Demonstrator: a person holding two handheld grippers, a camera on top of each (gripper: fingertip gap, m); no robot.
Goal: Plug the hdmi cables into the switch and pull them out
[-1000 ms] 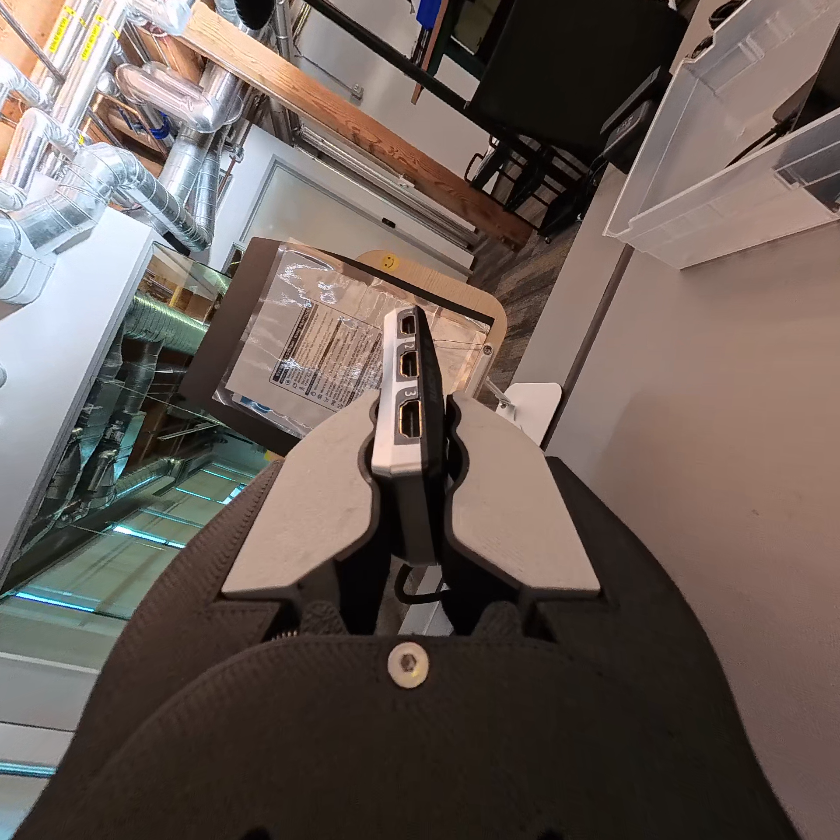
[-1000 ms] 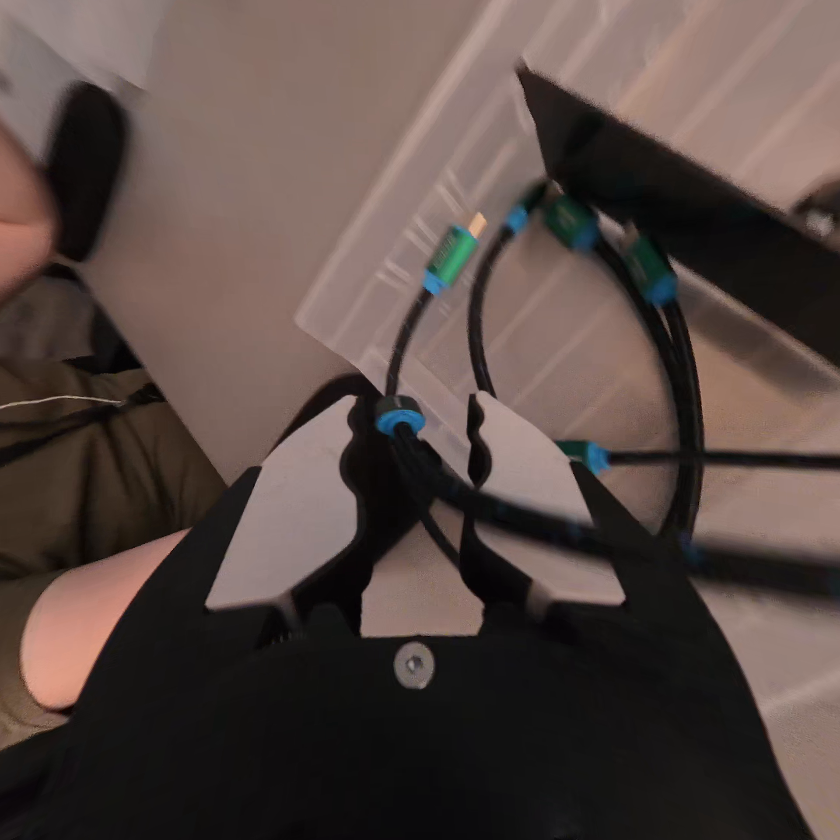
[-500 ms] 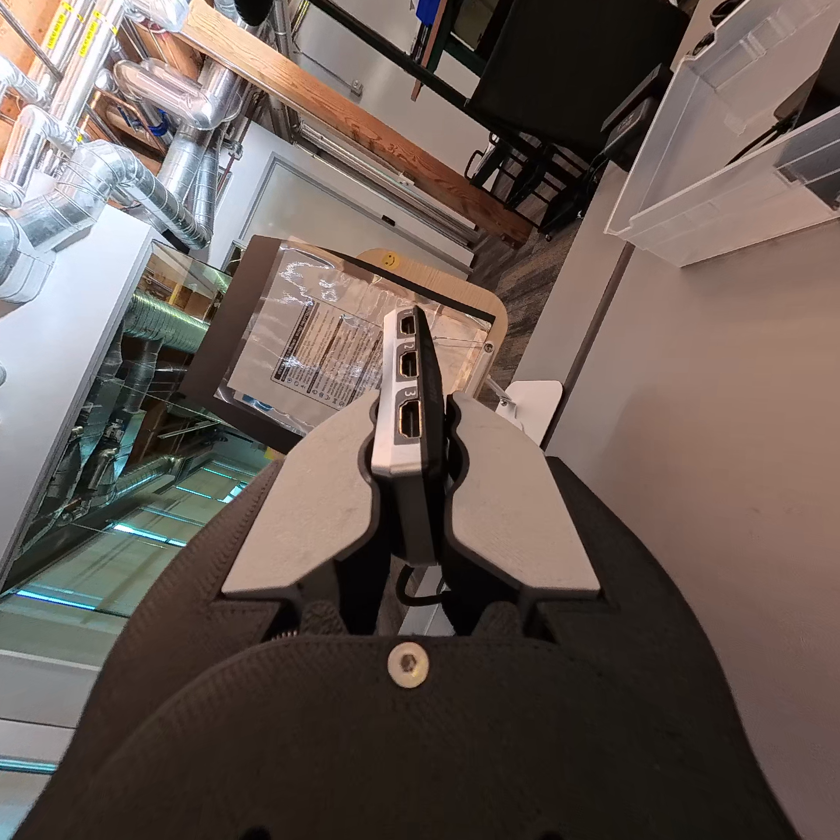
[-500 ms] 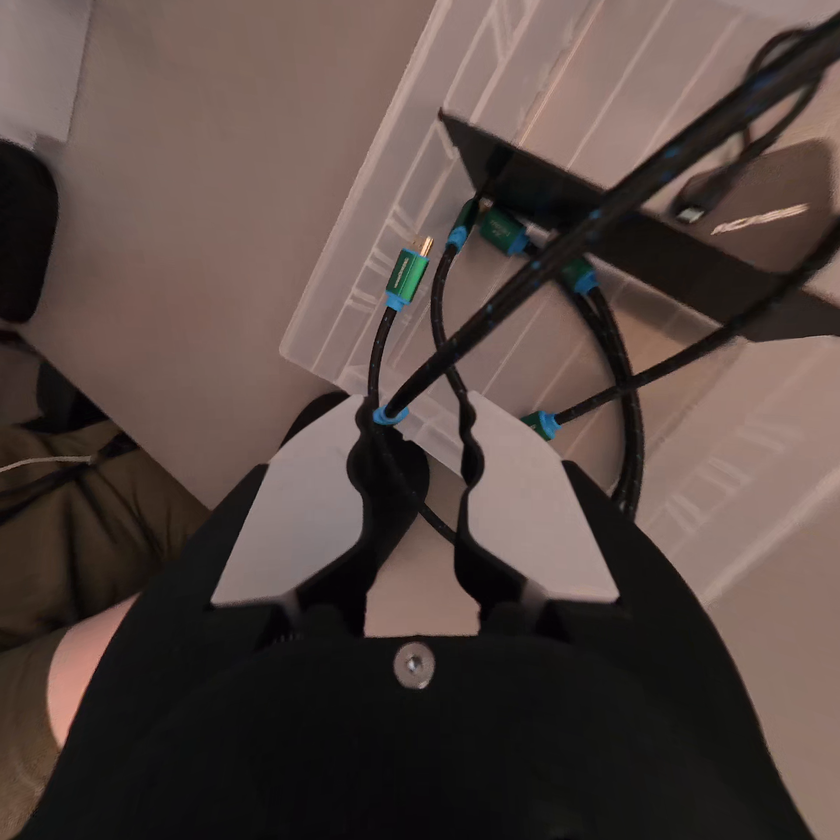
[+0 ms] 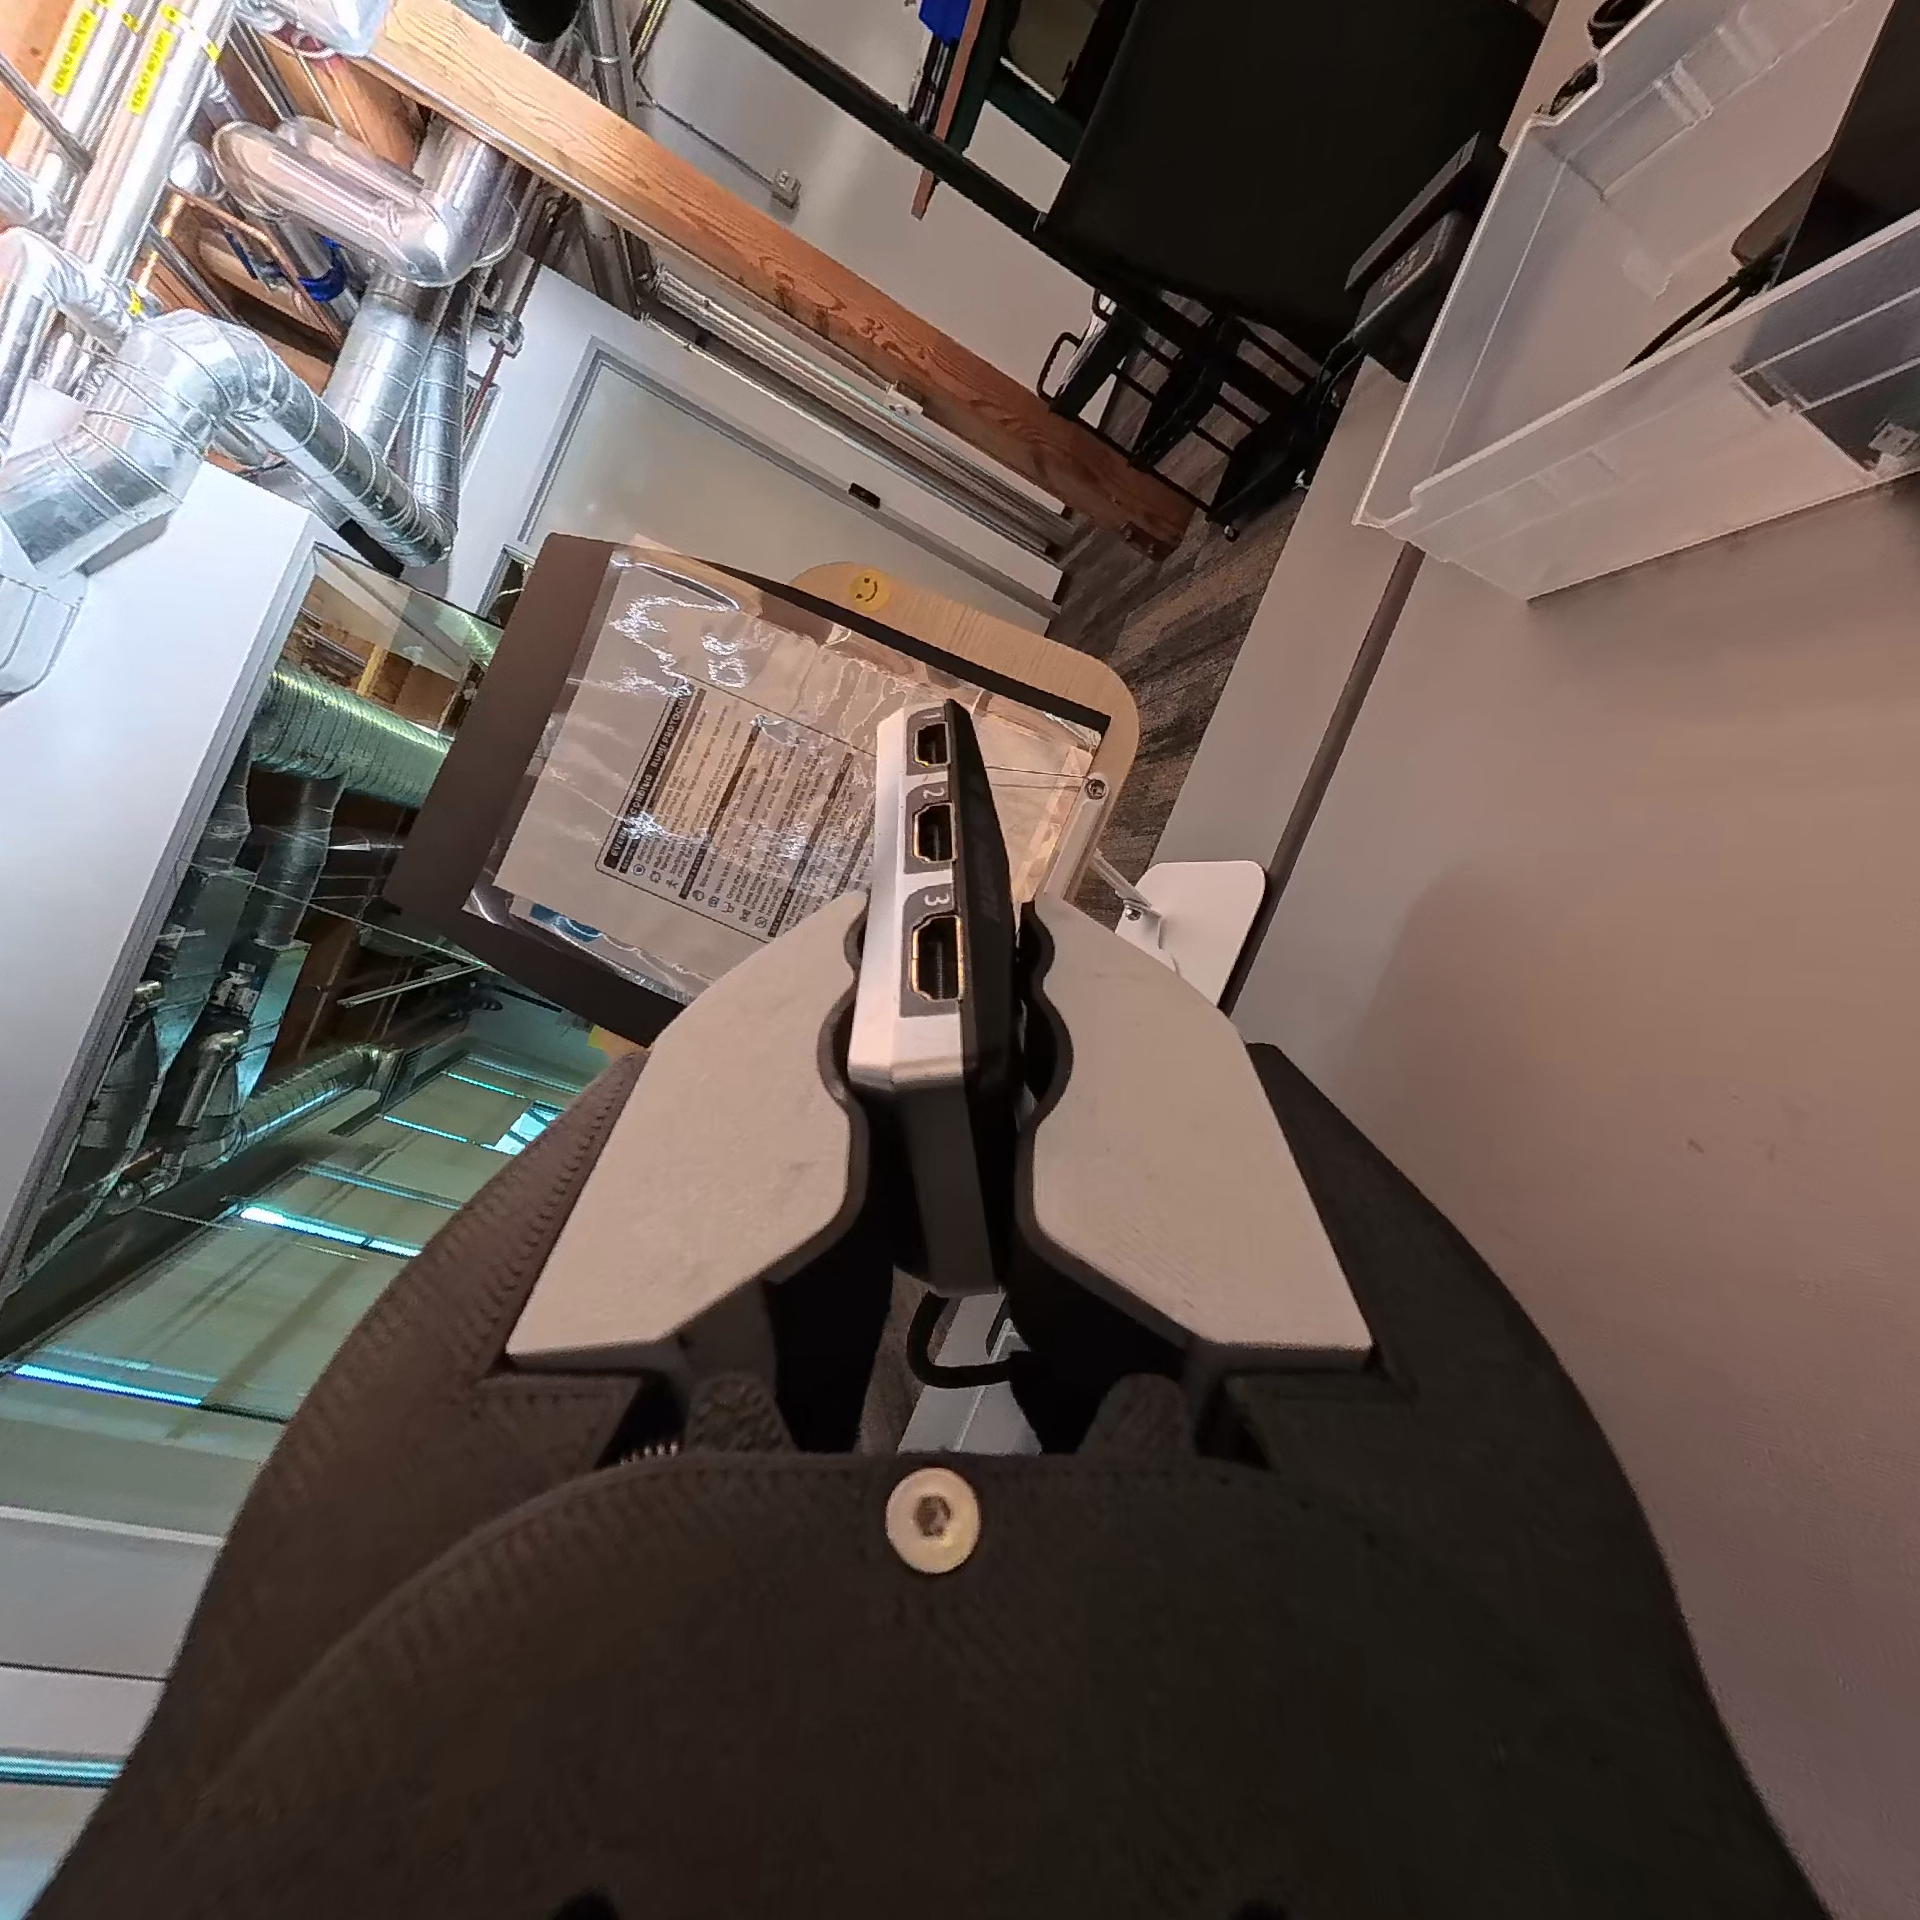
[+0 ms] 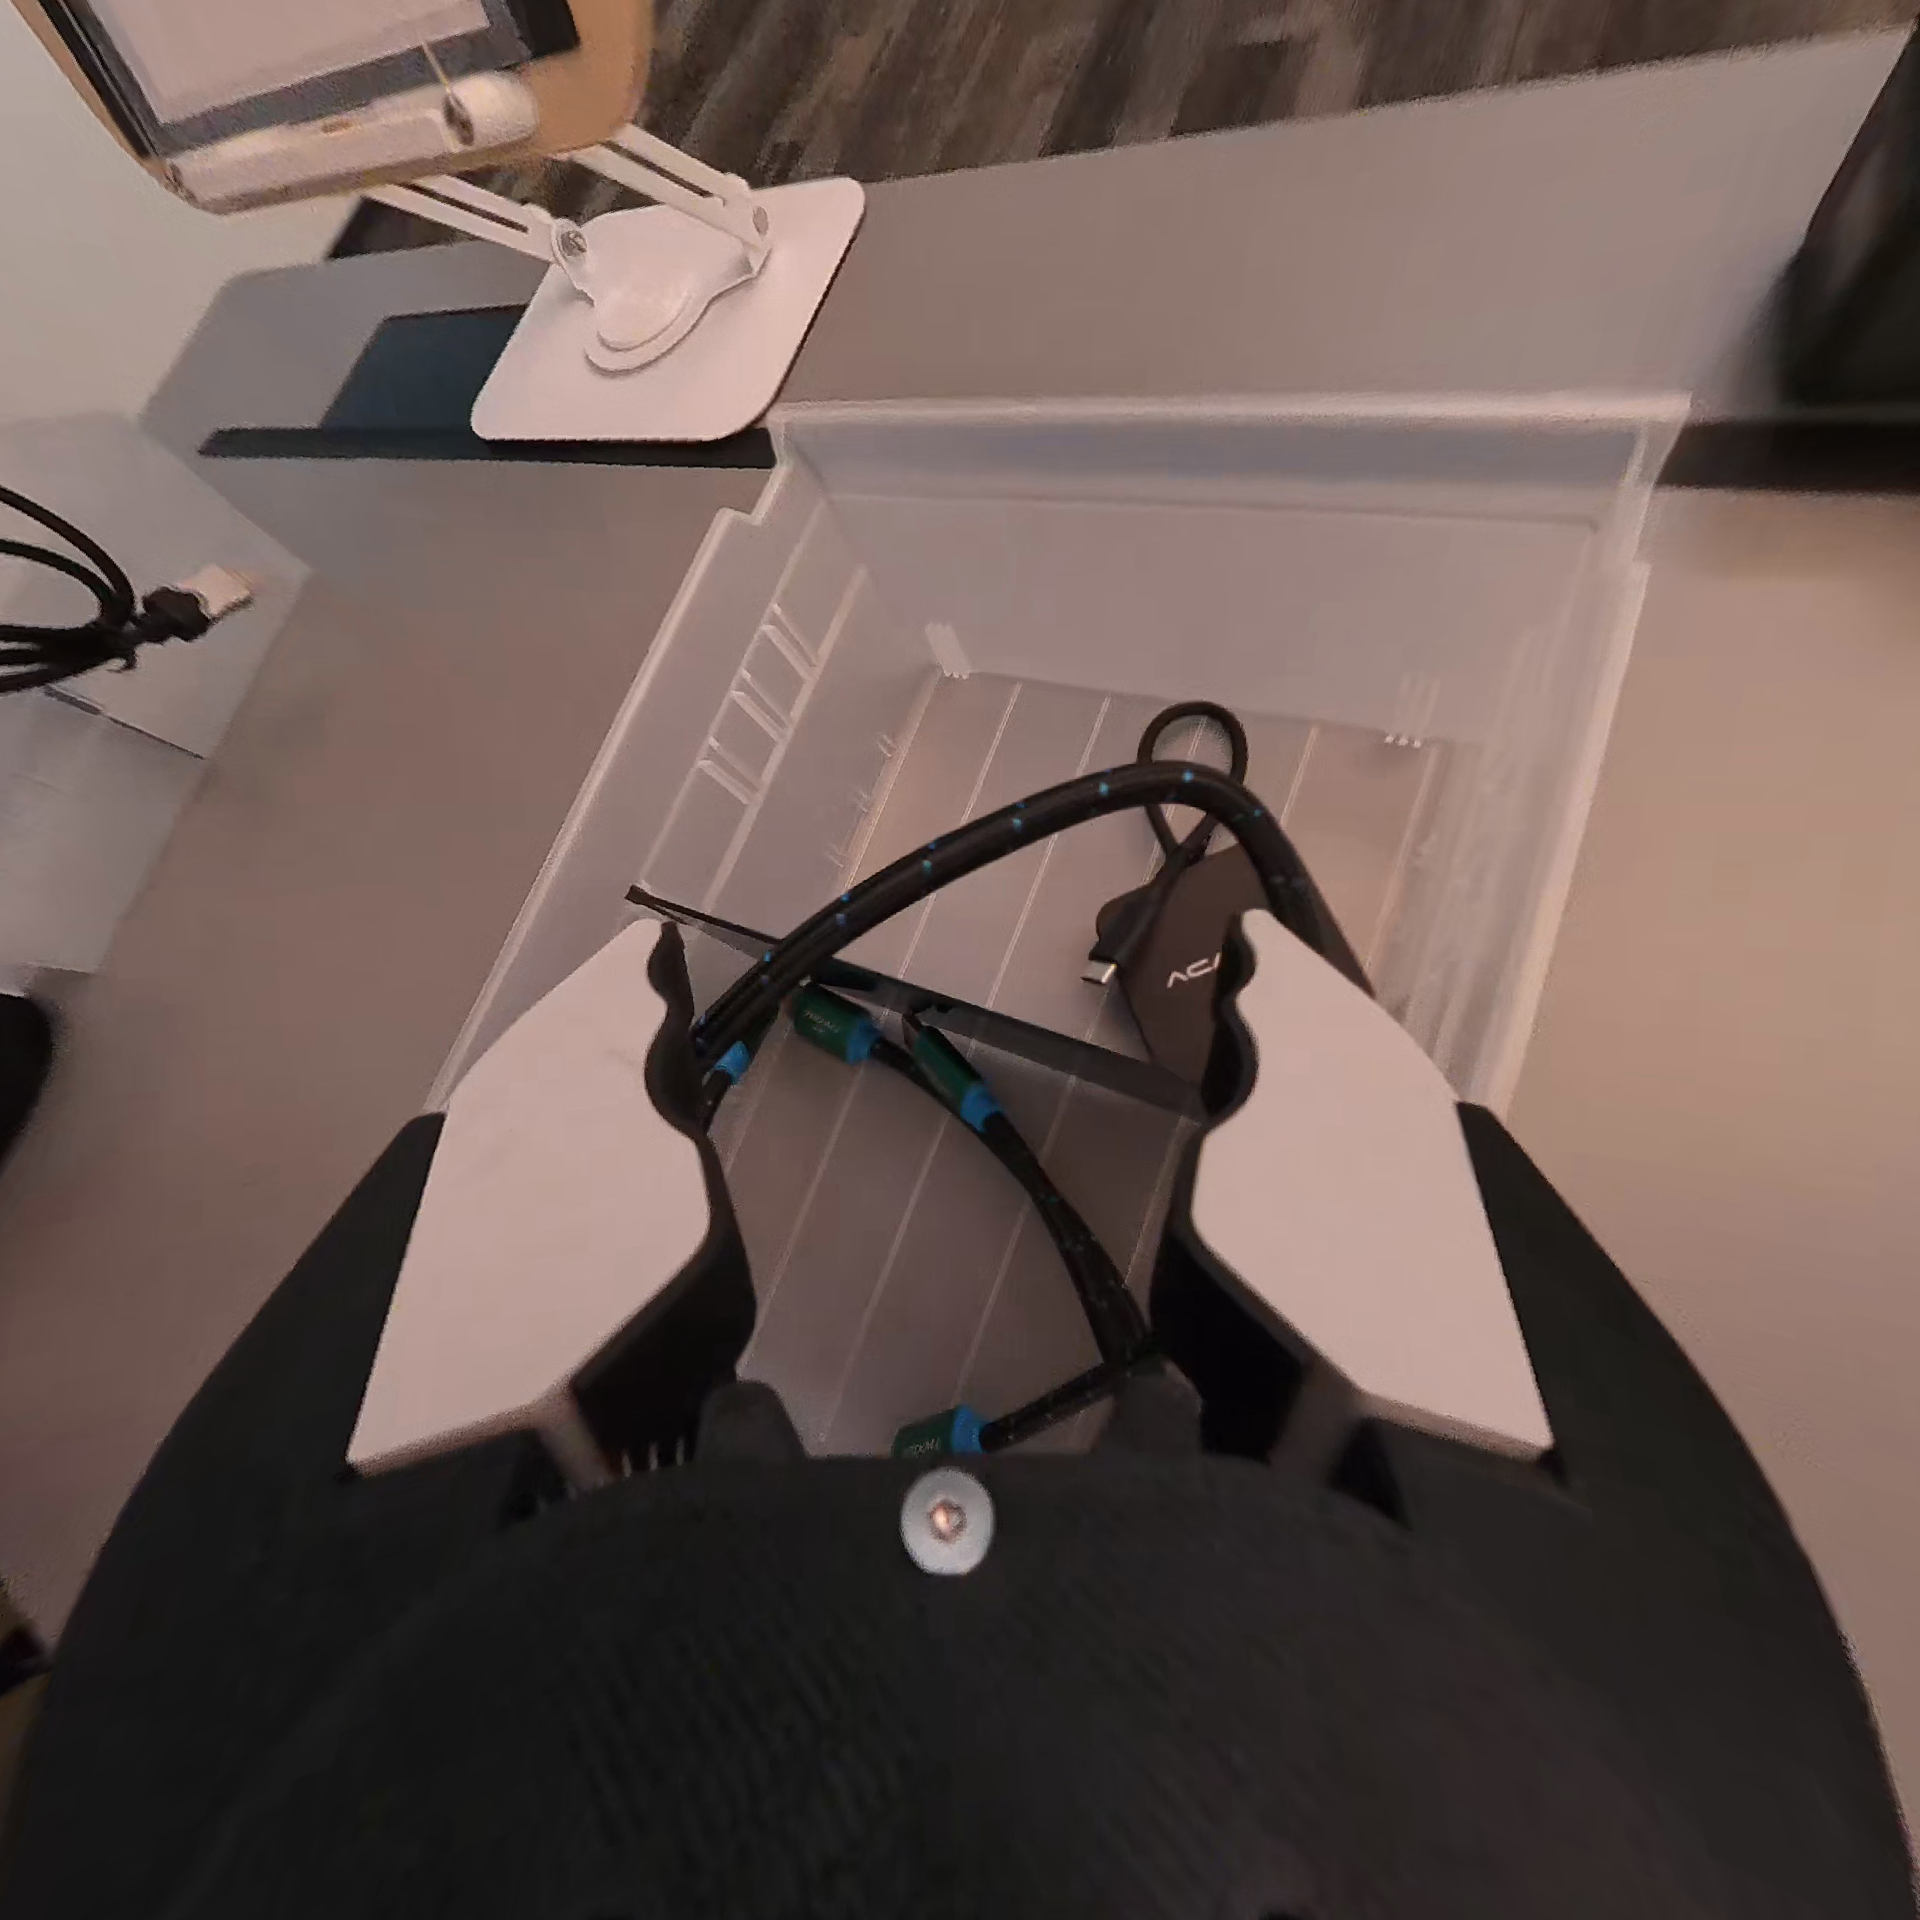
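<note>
Two tool-mounted views, monitor [image 5: 582,769] shared

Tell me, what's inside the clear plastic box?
Inside the clear box lie braided black cables with green plugs, and a flat black gadget with a short cord. The right gripper covers part of the floor.

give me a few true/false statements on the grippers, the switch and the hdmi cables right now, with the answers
1. The left gripper is shut on the HDMI switch. True.
2. A cable is plugged into every port of the switch. False: the three ports that show are bare.
3. The right gripper has its jaws wide apart above the clear plastic bin. True.
4. The braided HDMI cables lie on the bare table outside the bin. False: they lie inside the bin, green plugs included.
5. The right gripper is clamped on a green plug. False: it is open; a cable runs by its left finger, but nothing is pinched.
</note>
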